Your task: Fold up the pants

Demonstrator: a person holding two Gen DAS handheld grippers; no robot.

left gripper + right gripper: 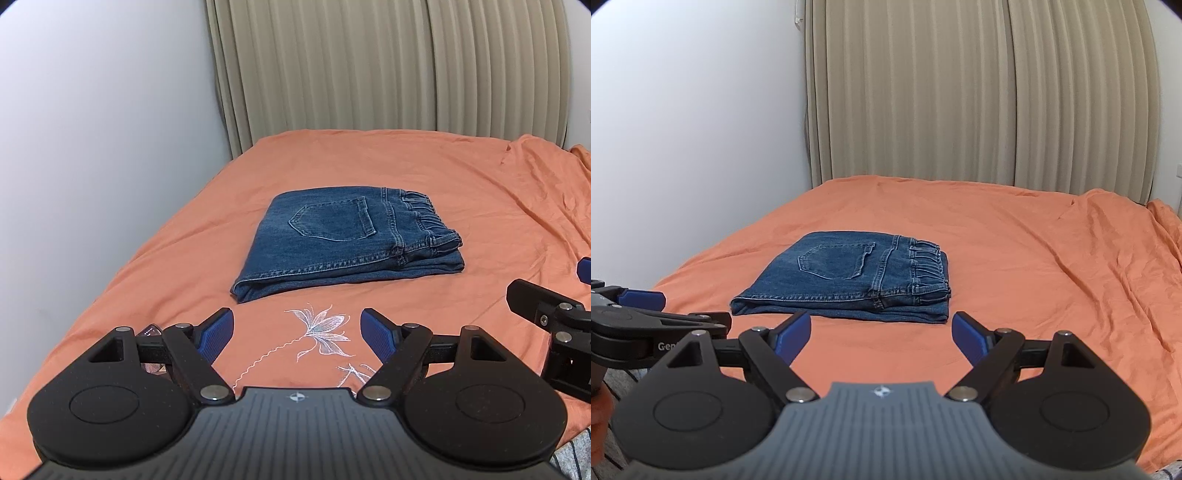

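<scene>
1. The blue denim pants point(343, 240) lie folded into a compact stack in the middle of the orange-sheeted bed point(443, 173), back pocket up.
2. The left claw point(297, 334) is spread wide, grasping nothing, near the stack's front edge.
3. The right claw point(881, 334) is likewise released and empty.
4. The folding looks finished; the stack's far side is hidden, so perhaps some tidying remains.

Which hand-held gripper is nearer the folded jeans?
Right, slightly. The right hand-held gripper hangs open just short of the folded jeans' near edge; the left hand-held gripper sits open a little further back.
</scene>
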